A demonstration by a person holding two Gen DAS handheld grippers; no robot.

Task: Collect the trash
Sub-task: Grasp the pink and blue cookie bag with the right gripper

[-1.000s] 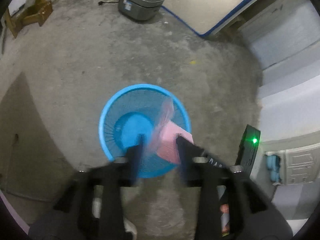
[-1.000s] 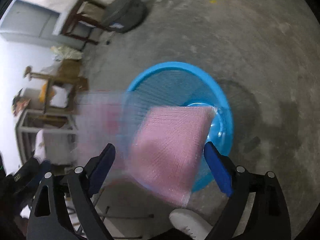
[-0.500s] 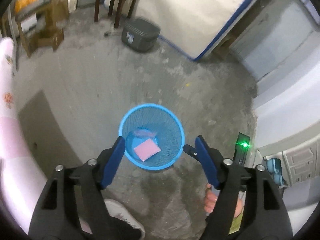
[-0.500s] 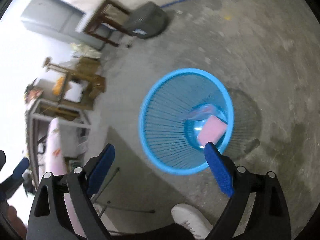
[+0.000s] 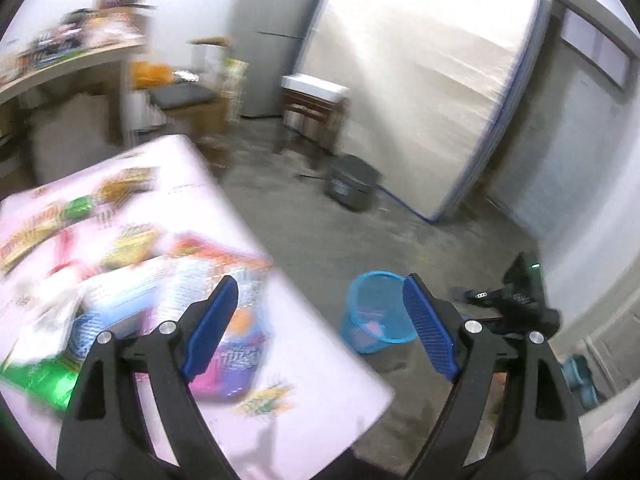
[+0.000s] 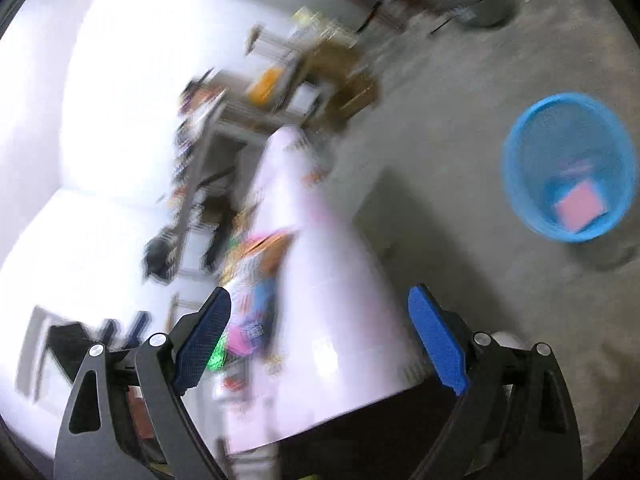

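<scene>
A blue mesh bin (image 5: 378, 312) stands on the concrete floor; in the right wrist view the bin (image 6: 532, 152) holds a pink packet (image 6: 580, 206). A pink-clothed table (image 5: 328, 360) carries several blurred wrappers and packets (image 5: 236, 356); the table's side (image 6: 340, 312) and wrappers (image 6: 250, 330) also show in the right wrist view. My left gripper (image 5: 320, 320) is open and empty above the table's edge. My right gripper (image 6: 320, 340) is open and empty over the table's side. Both views are motion-blurred.
A grey bin with a lid (image 5: 352, 188) sits by a leaning mattress (image 5: 420, 80). A wooden stool (image 5: 312, 104), a chair and cluttered shelves (image 5: 60, 52) stand behind the table. The right gripper's body (image 5: 516, 304) shows at the right in the left wrist view.
The pink packets dropped into the blue bin. Both grippers then lifted and swung away from the bin toward the pink table; the bin now lies further off to the right.
</scene>
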